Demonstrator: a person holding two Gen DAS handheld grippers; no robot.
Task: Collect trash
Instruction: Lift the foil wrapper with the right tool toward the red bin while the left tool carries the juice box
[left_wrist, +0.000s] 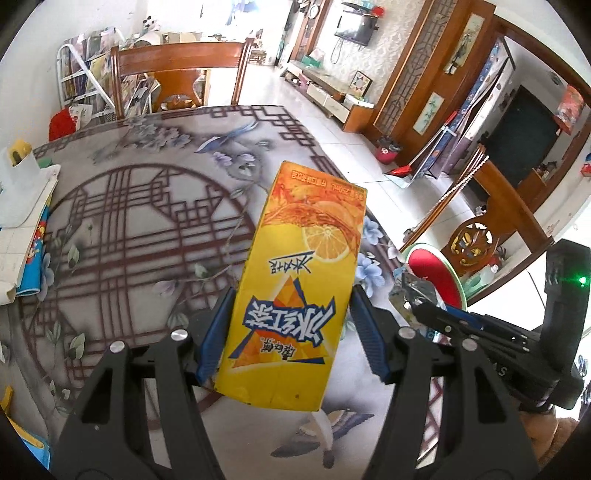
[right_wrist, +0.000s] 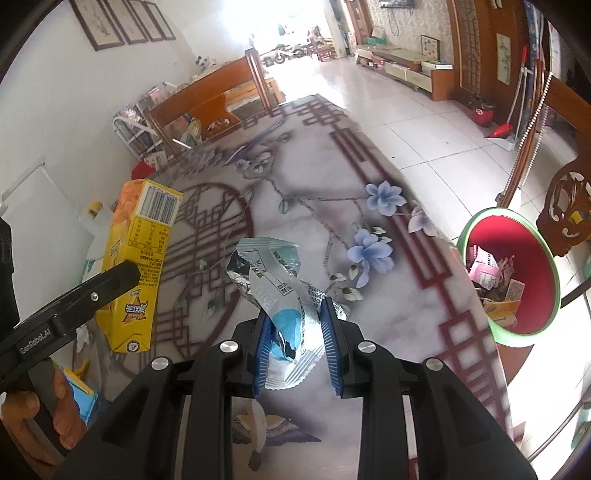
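Yellow carton sits clamped between the left gripper's blue pads, lifted above the table. Just right of it, the right gripper pinches a crumpled silver-blue wrapper. Further right, beyond the table edge, stands a red bin holding scraps.

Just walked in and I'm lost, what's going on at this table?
A person is clearing trash with a gripper in each hand. The left gripper is clamped on a yellow drink carton, the right gripper on a crumpled silver-blue wrapper. Both are held above the table. A red bin with trash inside stands beside it.
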